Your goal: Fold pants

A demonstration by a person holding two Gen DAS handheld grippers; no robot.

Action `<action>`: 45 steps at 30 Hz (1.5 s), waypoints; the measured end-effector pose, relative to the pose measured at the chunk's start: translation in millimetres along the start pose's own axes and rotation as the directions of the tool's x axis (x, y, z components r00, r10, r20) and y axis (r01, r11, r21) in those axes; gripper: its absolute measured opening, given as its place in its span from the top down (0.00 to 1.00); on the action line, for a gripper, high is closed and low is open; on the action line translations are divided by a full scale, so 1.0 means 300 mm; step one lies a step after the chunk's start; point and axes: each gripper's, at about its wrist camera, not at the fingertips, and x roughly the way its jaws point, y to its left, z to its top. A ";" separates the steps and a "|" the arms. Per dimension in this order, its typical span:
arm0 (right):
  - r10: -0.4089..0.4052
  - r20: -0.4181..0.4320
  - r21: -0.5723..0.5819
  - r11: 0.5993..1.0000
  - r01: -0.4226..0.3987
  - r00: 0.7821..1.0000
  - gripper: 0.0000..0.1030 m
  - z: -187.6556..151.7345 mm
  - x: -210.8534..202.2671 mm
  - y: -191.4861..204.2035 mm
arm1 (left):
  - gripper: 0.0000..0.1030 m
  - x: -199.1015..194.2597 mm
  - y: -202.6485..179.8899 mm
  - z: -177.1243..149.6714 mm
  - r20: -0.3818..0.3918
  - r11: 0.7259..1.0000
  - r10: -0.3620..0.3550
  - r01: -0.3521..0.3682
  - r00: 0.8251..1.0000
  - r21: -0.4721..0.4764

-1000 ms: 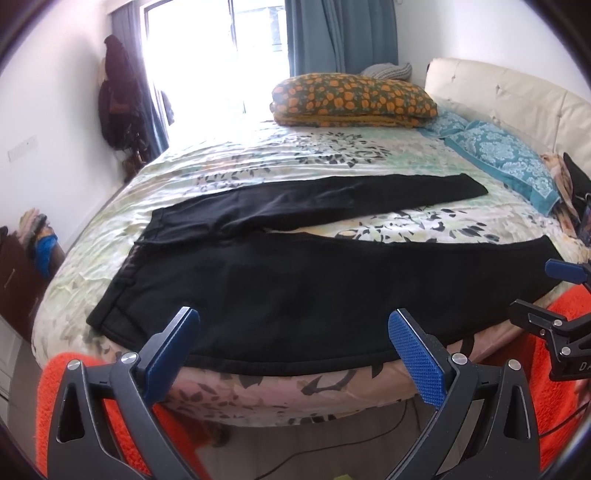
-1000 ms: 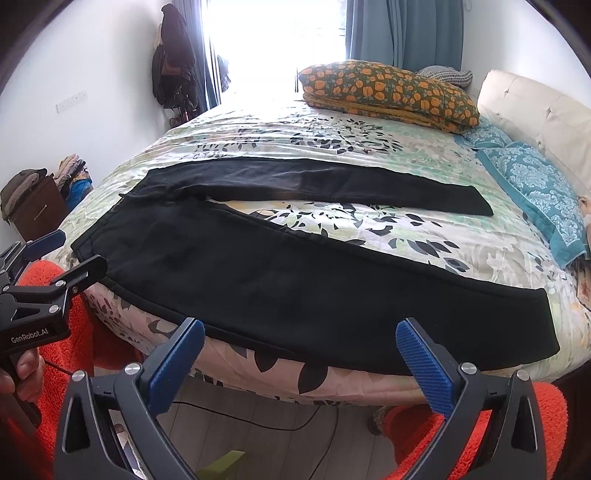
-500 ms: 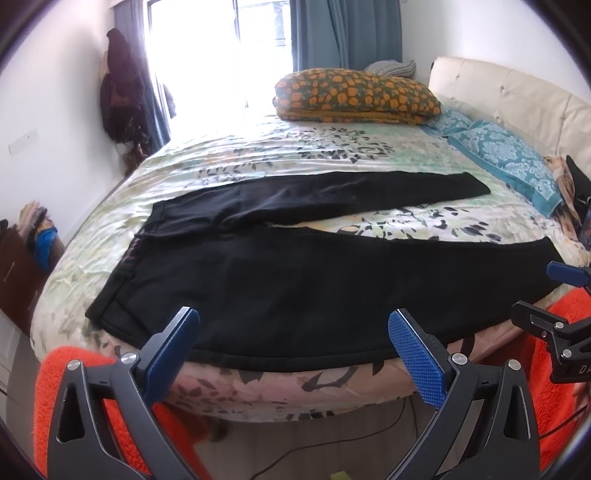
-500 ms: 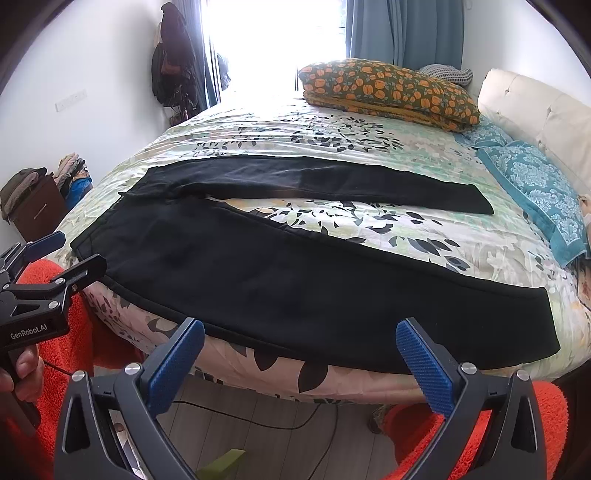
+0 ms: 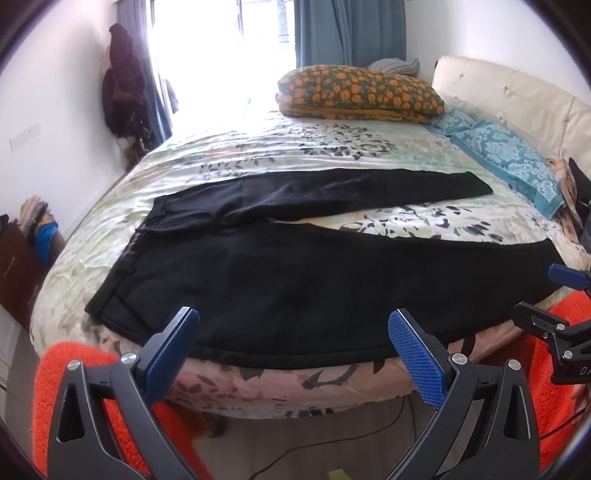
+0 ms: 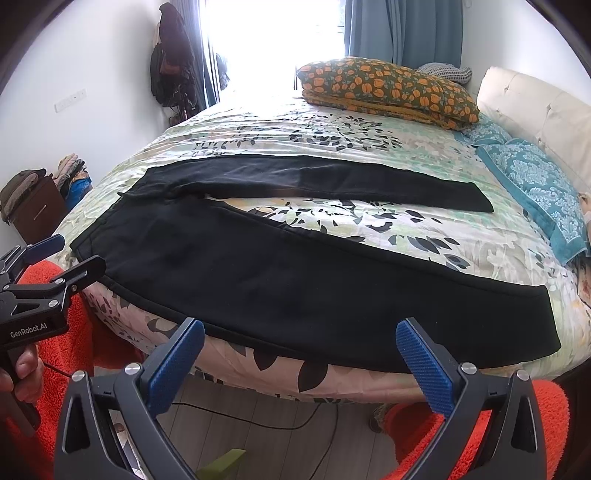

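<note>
Both the left gripper (image 5: pixel 293 332) and right gripper (image 6: pixel 299 343) hang wide apart, empty; the black fabric pants (image 6: pixel 295 280) overhang the floral bed (image 6: pixel 332 110) edge, so a one-layer pinch could drag them off

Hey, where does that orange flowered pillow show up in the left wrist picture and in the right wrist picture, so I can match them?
Left wrist view: the orange flowered pillow lies at top centre, on the far side of the bed, past the black pants.
Right wrist view: the pillow lies at top, right of centre, also beyond the pants.
Shared landmark: the blue curtain hangs right behind the pillow in both.
</note>
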 end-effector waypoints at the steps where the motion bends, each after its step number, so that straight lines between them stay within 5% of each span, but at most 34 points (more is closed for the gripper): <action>1: 0.000 -0.001 0.000 1.000 0.000 1.000 0.00 0.000 0.001 0.000 | 0.01 0.000 0.000 0.000 -0.001 1.000 0.001 -0.001 1.000 -0.001; 24: 0.000 0.000 0.000 1.000 0.000 1.000 0.00 -0.002 0.004 0.003 | 0.01 0.004 0.007 0.000 -0.005 1.000 0.004 -0.004 1.000 -0.009; 31: -0.004 0.065 -0.018 1.000 0.006 0.998 0.00 0.006 -0.031 0.019 | 0.01 -0.011 -0.015 -0.003 0.016 1.000 -0.002 0.001 1.000 0.022; 45: 0.004 0.033 -0.026 1.000 -0.004 0.999 0.00 0.007 -0.007 0.017 | 0.01 0.011 -0.002 -0.001 -0.017 1.000 -0.003 0.003 1.000 0.000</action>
